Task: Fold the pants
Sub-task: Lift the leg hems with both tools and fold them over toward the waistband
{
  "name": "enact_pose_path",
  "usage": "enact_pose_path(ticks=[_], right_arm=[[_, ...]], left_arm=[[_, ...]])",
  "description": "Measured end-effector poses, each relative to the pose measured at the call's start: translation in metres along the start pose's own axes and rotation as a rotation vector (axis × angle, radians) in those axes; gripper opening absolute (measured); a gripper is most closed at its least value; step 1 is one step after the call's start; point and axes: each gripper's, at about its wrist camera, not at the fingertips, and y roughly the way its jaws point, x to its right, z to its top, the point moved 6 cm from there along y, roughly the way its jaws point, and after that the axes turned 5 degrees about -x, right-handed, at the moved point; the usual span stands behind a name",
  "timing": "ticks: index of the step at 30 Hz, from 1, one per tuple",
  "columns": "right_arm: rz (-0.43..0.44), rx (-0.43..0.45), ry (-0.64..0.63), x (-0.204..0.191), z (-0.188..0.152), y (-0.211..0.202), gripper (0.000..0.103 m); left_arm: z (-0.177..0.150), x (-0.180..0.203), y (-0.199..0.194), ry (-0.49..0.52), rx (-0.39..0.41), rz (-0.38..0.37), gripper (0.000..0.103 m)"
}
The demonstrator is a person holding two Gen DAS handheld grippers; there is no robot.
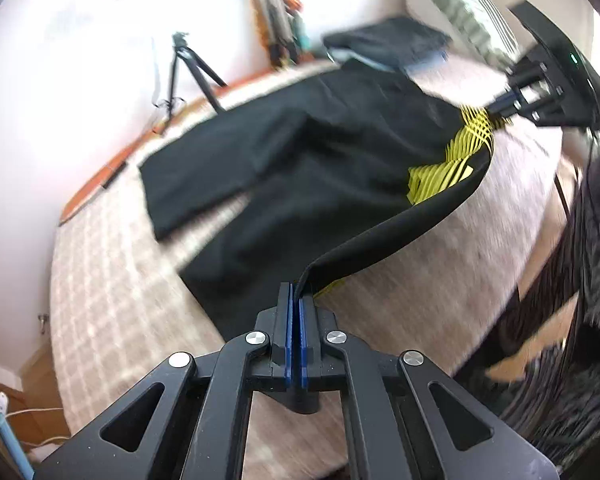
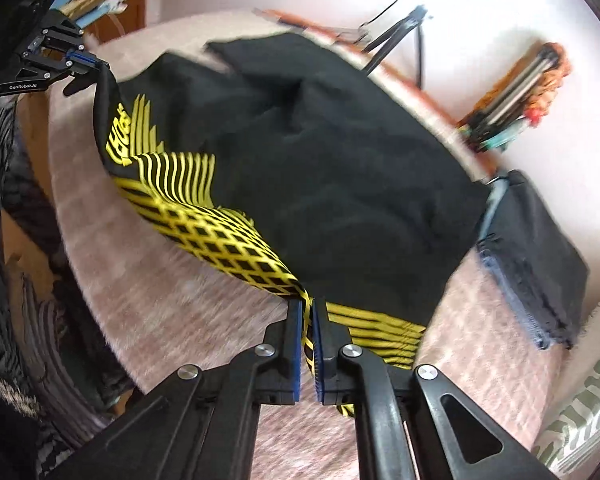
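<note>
Crosswise on bed (image 1: 112, 320), black pants (image 1: 300, 152), legs pointing away, waistband pinched in both closed fingers (image 1: 296, 300) (image 2: 306, 308)

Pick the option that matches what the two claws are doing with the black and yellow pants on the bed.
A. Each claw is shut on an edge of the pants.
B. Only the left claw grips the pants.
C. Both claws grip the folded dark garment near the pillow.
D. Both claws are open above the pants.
A: the left claw pinches the black edge of the pants, and the right claw pinches the yellow-patterned edge.
</note>
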Motion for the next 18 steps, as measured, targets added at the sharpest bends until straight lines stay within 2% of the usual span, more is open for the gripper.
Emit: enact_pose_path(ticks=[7,18], right_arm=[[-0.086,0.062,0.030,0.038,0.037,-0.021,0.000],[-0.194,0.071,0.015,0.098,0.118,-0.002,0.000]], left_arm=[[0.037,-0.037,0.000,-0.051,0.084,0.048,0.001],[0.095,-0.093,0.028,-0.070,0.129,0.104,0.001]])
